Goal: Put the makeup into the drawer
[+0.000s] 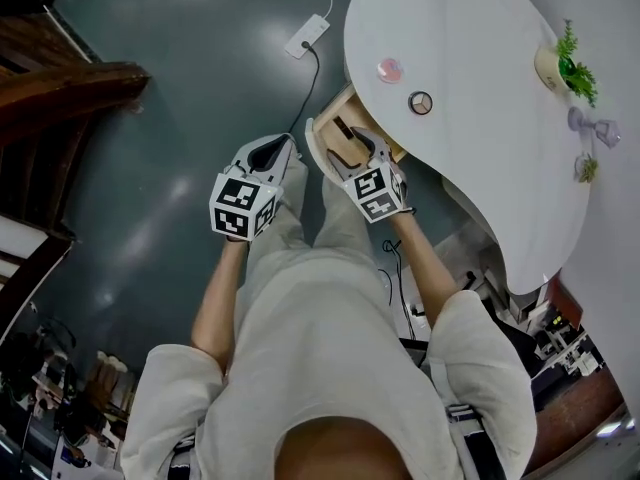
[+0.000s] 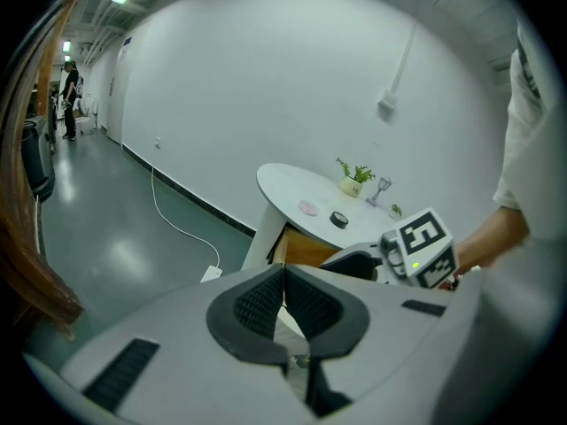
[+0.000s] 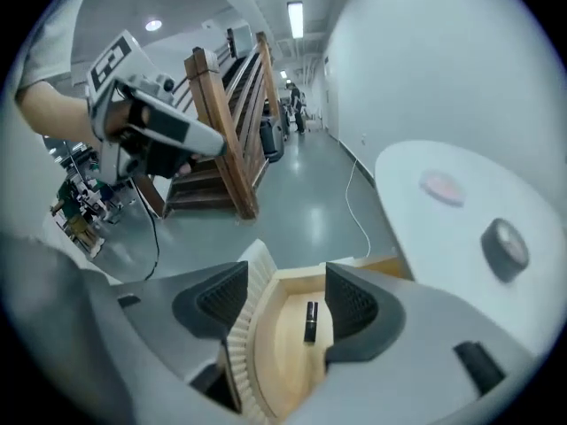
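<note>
- Head view, looking down: a person in a pale top stands at a white table and holds the left tongs and the right tongs out in front.
- The drawer under the table's edge stands open. The right tongs hang just above it, and the left tongs are beside it over the grey floor.
- In the right gripper view the right tongs stand wide, with the pads well apart and nothing between them.
- Below that gap lies the makeup, a small dark tube. It rests flat on the wooden bottom of the drawer, clear of both pads and nearer the right-hand side.
- The drawer's front is white and ribbed, and it curves round on the left of that view.
- In the left gripper view the left tongs are narrow. Their pads meet at the tips and hold nothing.
- A pink dish and a black round case sit on the table near each other without touching.
- A small potted plant stands at the far edge of the table, well apart from the dish and the case.
- A white power strip lies on the floor past the drawer, with a thin cord running from it.
- A wooden staircase rises across the room.
</note>
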`<state>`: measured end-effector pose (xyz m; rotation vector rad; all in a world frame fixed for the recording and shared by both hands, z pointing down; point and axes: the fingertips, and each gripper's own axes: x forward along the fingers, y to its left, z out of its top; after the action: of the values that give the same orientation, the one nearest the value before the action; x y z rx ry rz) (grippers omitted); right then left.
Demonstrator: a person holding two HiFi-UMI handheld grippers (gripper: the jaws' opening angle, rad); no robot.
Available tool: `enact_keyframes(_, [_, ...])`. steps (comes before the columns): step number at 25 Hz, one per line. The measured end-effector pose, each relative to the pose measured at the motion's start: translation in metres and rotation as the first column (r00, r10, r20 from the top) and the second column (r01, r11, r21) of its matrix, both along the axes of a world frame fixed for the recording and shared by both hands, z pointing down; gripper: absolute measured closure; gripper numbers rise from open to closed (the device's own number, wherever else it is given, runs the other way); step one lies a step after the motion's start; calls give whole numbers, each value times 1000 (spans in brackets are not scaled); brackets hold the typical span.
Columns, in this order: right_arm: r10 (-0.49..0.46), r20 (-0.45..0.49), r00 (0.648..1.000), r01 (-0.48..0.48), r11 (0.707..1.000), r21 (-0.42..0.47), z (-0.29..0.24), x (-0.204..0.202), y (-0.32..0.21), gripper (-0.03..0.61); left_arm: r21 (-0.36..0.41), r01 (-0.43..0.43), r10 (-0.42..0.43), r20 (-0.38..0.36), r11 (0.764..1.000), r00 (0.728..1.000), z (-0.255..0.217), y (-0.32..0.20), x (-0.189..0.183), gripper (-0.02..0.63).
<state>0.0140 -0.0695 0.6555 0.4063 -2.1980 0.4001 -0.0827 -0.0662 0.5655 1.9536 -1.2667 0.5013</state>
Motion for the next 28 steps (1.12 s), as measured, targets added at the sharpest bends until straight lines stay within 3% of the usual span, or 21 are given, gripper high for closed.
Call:
enact_keyframes(7, [138, 110, 984, -151, 981, 120, -82, 26, -35, 237, 20, -44, 45, -14, 999, 999, -5, -14, 24, 601])
enact_keyframes(15, [318, 51, 947, -321, 922, 216, -83, 100, -116, 219, 30, -91, 92, -20, 995, 996, -9, -24, 51, 601])
enact_keyframes(19, [351, 19, 936, -347, 913, 214, -72, 119, -146, 250, 20, -92, 92, -13, 996, 996, -7, -23, 55, 601])
enact_keyframes(28, [304, -67, 950, -292, 946, 139, -43, 121, -150, 356, 19, -66, 66, -7, 998, 998, -7, -24, 50, 601])
